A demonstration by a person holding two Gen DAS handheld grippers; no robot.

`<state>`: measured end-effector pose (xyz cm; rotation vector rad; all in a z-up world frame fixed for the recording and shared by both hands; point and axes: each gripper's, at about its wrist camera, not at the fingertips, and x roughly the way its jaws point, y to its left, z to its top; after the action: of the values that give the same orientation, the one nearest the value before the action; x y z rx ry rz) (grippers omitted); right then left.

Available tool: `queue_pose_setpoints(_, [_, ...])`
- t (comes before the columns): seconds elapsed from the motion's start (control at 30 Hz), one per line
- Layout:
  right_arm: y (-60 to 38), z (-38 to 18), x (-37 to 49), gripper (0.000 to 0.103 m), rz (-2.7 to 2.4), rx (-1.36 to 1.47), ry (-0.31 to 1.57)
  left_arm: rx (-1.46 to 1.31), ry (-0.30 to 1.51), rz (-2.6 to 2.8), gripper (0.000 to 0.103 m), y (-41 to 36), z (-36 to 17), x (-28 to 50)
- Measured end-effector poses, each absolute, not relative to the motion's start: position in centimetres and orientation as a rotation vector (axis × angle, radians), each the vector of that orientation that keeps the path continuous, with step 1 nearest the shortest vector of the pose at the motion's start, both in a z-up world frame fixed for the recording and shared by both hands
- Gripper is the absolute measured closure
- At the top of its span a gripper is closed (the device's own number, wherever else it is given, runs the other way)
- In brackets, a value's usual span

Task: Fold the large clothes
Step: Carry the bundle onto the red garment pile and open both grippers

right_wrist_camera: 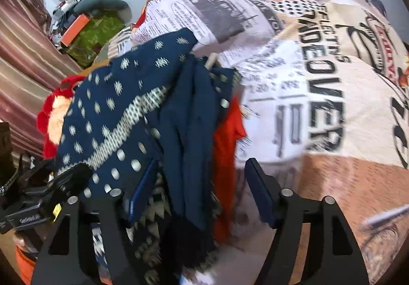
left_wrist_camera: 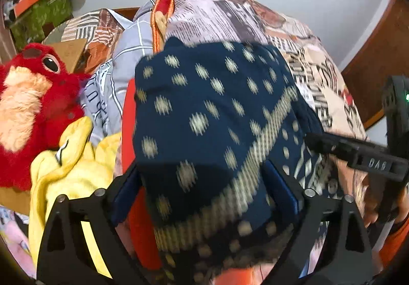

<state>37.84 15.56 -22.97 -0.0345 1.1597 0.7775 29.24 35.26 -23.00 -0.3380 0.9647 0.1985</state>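
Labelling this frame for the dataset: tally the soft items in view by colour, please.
Navy patterned garment: 1
Orange-red cloth: 1
Yellow cloth: 1
Red plush toy: 1
Newsprint-pattern bedding: 1
Total: 5

Both views show navy fabric between the jaws of the left gripper and the right gripper; blur hides whether either has closed on it.

Bold black capitals ending in "ADEOVER" run across the printed bedsheet (right_wrist_camera: 324, 95), with a smaller line above them that appears to read "ELECTR'S"; the newspaper-style columns printed alongside are too fine to read. From the left wrist view the same sheet (left_wrist_camera: 322, 106) shows only the letters "OVER". The right gripper's (left_wrist_camera: 317, 143) black finger carries the embossed letters "DAG".
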Motion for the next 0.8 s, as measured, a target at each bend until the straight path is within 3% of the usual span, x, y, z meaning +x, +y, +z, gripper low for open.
queue_pose_setpoints(0.37, [10.3, -20.7, 33.9, 0.035, 0.725, -0.175, 1.070, -0.266, 0.950, 0.261, 0.009, 30.1, -21.7, 23.6])
queue_pose_setpoints(0.6, [7.5, -12.9, 30.8, 0.035, 0.814, -0.040, 0.949, -0.208, 0.796, 0.277, 0.009, 27.2, -13.8, 19.3])
queue_pose_setpoints(0.8, [5.0, -4.4, 24.6, 0.034, 0.884, -0.020, 0.683, -0.179, 0.541, 0.269, 0.009, 24.2, -4.1, 13.3])
